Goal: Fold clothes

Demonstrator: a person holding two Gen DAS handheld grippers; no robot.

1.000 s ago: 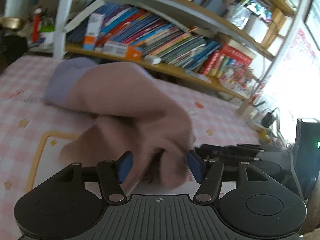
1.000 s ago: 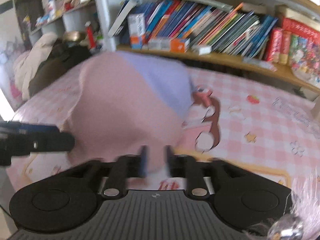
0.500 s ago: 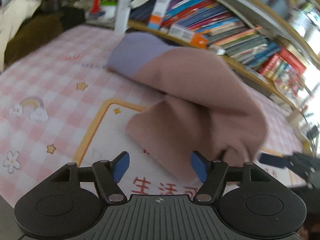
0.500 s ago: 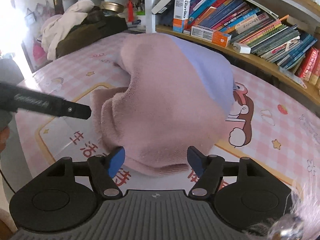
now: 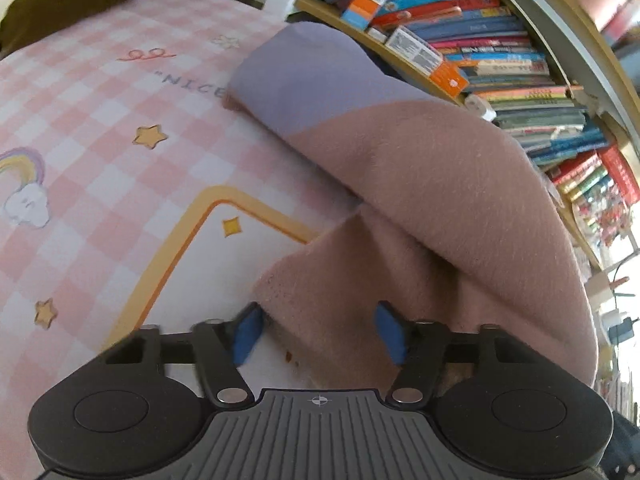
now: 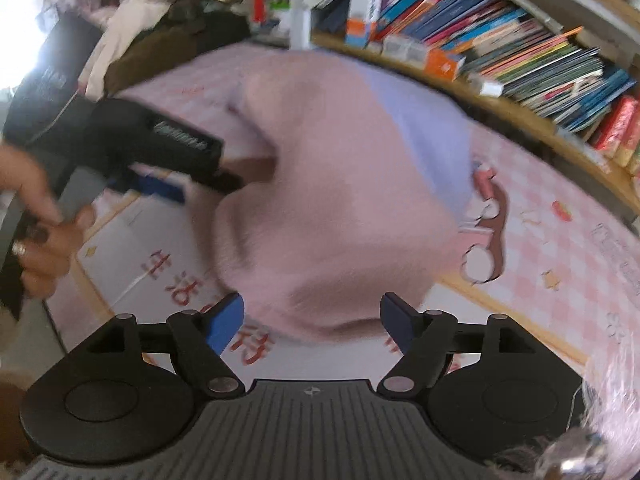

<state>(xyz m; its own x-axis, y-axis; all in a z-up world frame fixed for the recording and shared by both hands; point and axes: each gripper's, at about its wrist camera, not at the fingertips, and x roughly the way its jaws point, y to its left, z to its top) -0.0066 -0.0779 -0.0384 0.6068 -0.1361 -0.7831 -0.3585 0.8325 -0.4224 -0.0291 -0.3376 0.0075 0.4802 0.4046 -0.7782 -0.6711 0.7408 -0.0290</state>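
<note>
A pink fleece garment with a lilac part [image 5: 432, 184] lies bunched and partly folded on the pink checked mat [image 5: 80, 120]. My left gripper [image 5: 318, 330] is open, its blue pads on either side of the garment's lower flap edge. In the right wrist view the same garment [image 6: 332, 200] lies just beyond my right gripper [image 6: 312, 322], which is open and empty. The left gripper [image 6: 160, 148], held by a hand, reaches the garment's left side there.
A bookshelf full of books [image 5: 480, 52] runs along the far edge of the mat. A pile of dark and cream clothes [image 6: 160, 40] sits at the far left. The mat has a white printed panel with an orange border [image 5: 192, 232].
My right gripper let go of the garment and opened. My left gripper moved in toward the lower flap, which now lies between its pads. The garment has settled onto the mat.
</note>
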